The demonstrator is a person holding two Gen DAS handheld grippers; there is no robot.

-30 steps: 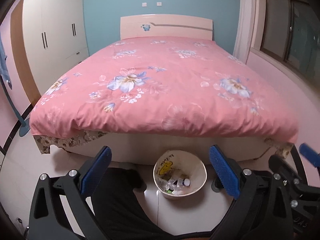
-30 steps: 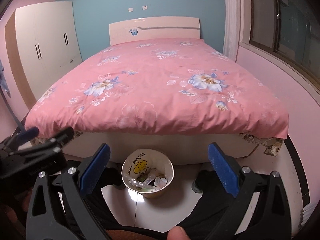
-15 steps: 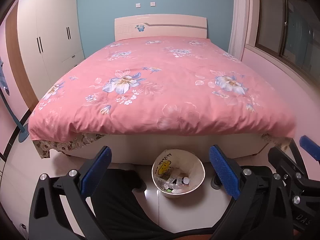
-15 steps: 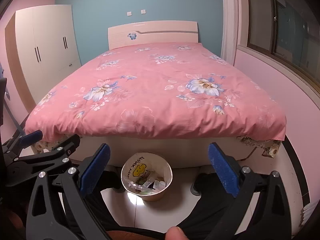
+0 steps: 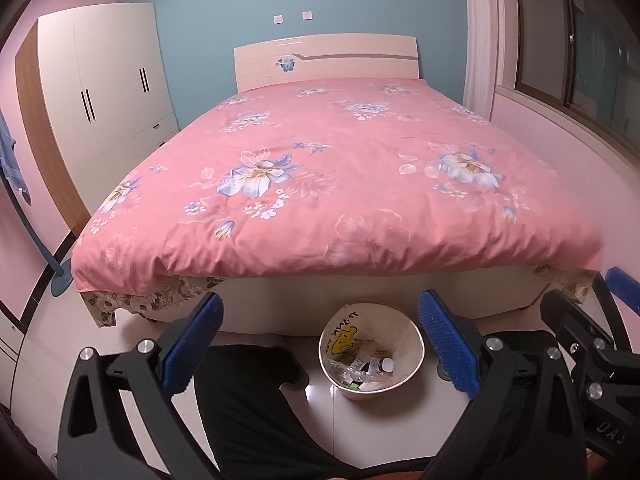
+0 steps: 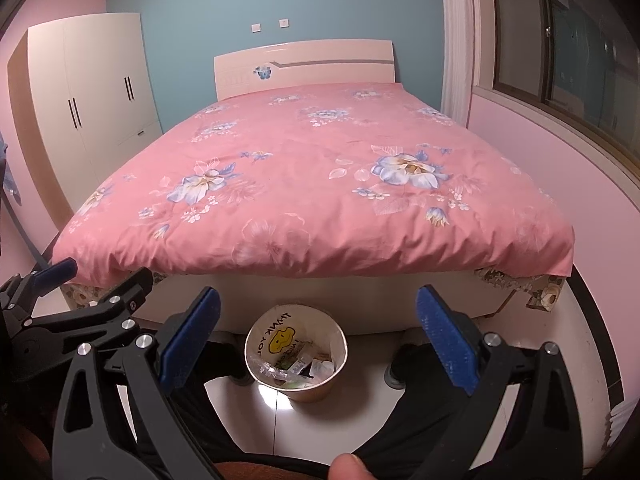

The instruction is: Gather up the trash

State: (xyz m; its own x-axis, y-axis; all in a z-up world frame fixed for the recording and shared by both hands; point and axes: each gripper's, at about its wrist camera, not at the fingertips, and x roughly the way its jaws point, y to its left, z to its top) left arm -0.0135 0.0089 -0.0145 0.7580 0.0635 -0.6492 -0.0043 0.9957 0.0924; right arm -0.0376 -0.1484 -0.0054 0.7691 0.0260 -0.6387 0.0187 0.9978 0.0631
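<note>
One big bed [image 5: 340,184] with a pink flower blanket fills the room. On the floor by its foot sits a round trash bin [image 5: 404,378] (bottles and wrappers are inside). Both claws hang over it, spread wide and holding nothing: the left gripper [image 5: 320,344] and the right gripper [image 6: 316,338].

Both cameras have tilted up a bit over the last second, so more of the blue wall above the headboard [image 5: 326,60] shows now. The trash bin [image 5: 372,350] sits slightly lower in frame, and the left gripper [image 6: 76,300] has crept further into the right wrist view.
</note>
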